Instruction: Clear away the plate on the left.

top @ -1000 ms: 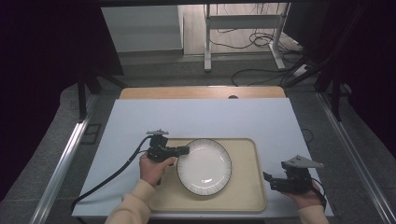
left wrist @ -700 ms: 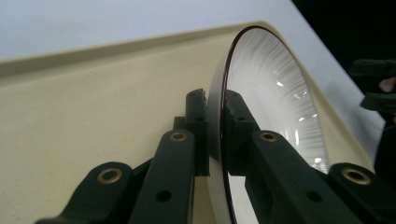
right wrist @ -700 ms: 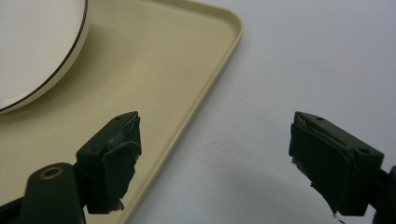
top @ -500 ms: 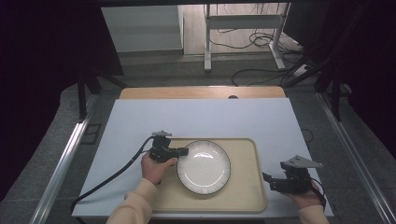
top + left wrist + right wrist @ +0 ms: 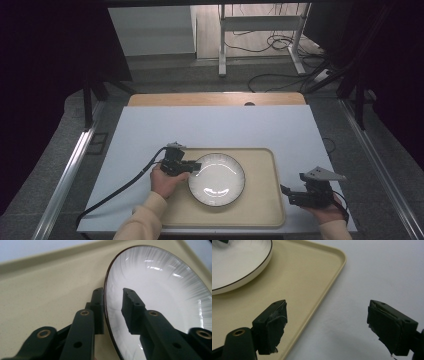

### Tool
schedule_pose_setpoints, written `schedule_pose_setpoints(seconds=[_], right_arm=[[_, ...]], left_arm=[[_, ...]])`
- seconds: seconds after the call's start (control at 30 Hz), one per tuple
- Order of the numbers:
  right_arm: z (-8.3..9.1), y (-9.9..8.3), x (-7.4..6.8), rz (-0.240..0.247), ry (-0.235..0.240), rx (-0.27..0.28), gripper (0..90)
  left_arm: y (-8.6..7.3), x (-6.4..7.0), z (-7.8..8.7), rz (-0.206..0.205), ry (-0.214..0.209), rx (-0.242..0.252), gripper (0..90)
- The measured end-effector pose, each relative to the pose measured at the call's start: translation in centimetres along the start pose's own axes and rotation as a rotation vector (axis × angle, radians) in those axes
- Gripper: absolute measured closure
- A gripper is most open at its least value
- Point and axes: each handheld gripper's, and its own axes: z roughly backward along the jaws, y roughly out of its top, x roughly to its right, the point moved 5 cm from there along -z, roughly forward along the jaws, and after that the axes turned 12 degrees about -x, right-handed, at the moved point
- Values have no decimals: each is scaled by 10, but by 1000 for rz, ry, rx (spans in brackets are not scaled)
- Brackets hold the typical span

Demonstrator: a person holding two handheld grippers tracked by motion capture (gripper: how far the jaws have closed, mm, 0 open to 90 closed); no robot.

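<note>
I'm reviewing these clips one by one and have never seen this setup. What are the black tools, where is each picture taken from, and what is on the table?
A person sits at a pale blue-white table and holds a black hand-held gripper in each hand. The high view looks down from above. Each of the other two pictures comes from a camera riding on one gripper, looking along its fingers.

On the table lies a beige rectangular plastic tray, and on it a round white ceramic plate with a dark rim.

The left gripper has its fingers on either side of the plate's rim, not fully closed. The right gripper rests open by the tray's right edge, holding nothing.
</note>
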Motion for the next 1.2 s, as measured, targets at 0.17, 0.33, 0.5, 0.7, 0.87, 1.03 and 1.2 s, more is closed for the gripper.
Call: schedule_pose_setpoints(seconds=[0.17, 0.33, 0.5, 0.7, 0.87, 1.03, 1.2], right_arm=[[0, 0, 0, -1, -3, -1, 166], [1, 0, 0, -2, -4, 1, 166], [1, 0, 0, 1, -3, 1, 166], [1, 0, -2, 2, -2, -1, 165], [2, 0, -5, 0, -4, 4, 165], [1, -1, -6, 2, -7, 3, 165], [0, -1, -6, 7, -7, 1, 165]], left_arm=[[5, 6, 19, -20, -34, 59, 494], [3, 12, 42, -45, -11, 100, 364], [-13, 8, 70, -51, 29, 139, 317], [-34, 5, 94, -60, 110, 141, 286], [-59, 10, 106, -69, 166, 139, 282], [-86, 12, 113, -58, 192, 145, 278], [-107, 11, 126, -43, 226, 193, 314]])
